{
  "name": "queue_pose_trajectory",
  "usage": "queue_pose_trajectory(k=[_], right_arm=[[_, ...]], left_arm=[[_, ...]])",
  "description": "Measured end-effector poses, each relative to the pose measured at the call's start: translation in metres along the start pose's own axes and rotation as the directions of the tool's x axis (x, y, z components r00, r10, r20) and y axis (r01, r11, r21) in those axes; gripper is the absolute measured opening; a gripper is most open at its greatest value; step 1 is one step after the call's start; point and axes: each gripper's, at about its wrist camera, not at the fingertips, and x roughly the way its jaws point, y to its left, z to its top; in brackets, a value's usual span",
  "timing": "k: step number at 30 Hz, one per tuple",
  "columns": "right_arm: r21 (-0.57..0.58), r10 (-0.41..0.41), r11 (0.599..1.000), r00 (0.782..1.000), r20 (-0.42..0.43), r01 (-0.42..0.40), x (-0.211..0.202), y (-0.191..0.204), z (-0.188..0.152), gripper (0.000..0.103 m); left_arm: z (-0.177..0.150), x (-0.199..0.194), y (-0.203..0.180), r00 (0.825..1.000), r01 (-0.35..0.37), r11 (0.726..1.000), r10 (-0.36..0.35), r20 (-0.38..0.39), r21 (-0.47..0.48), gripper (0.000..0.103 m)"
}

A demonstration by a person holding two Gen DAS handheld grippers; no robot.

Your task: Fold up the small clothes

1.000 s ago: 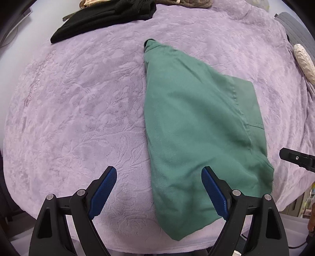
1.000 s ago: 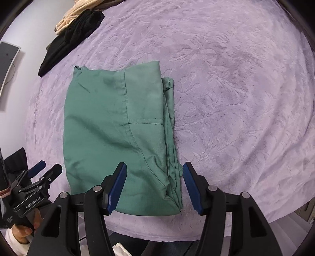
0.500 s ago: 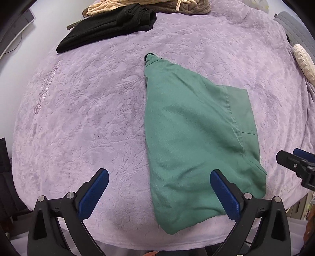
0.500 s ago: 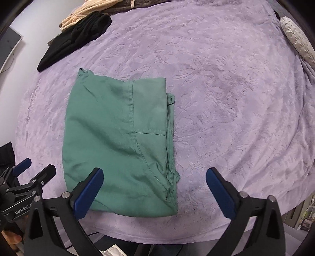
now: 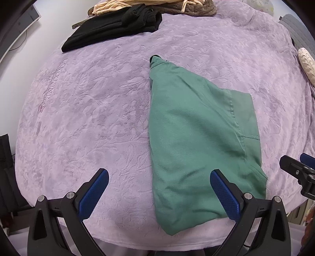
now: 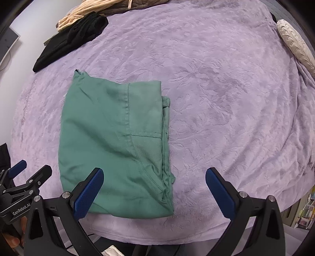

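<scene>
A green garment (image 5: 196,141) lies folded flat on the purple bedspread (image 5: 94,110) near the front edge. It also shows in the right wrist view (image 6: 112,141), with its layered folded edges on the right side. My left gripper (image 5: 159,195) is open and empty, held above the garment's near left edge. My right gripper (image 6: 154,192) is open and empty, above the garment's near right corner. The right gripper shows at the right edge of the left wrist view (image 5: 299,171), and the left gripper at the left edge of the right wrist view (image 6: 19,177).
A black garment (image 5: 116,27) and beige and brown clothes (image 5: 157,6) lie piled at the far edge of the bed. A pale patterned pillow (image 6: 295,43) lies at the far right. The bed's front edge runs just under both grippers.
Both grippers have opened wide and pulled back and up from the green garment. The garment lies in the same place.
</scene>
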Motion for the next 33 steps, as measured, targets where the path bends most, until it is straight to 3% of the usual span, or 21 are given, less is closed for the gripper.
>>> queue_pose_trajectory(k=[33], right_arm=[[0.004,-0.003,1.000,1.000,-0.010,0.003,0.0027,0.0004,0.0004,0.103]], left_arm=[[0.0040,0.0013,-0.0053,1.000,-0.015,1.000,0.015,-0.008,0.027,0.103]])
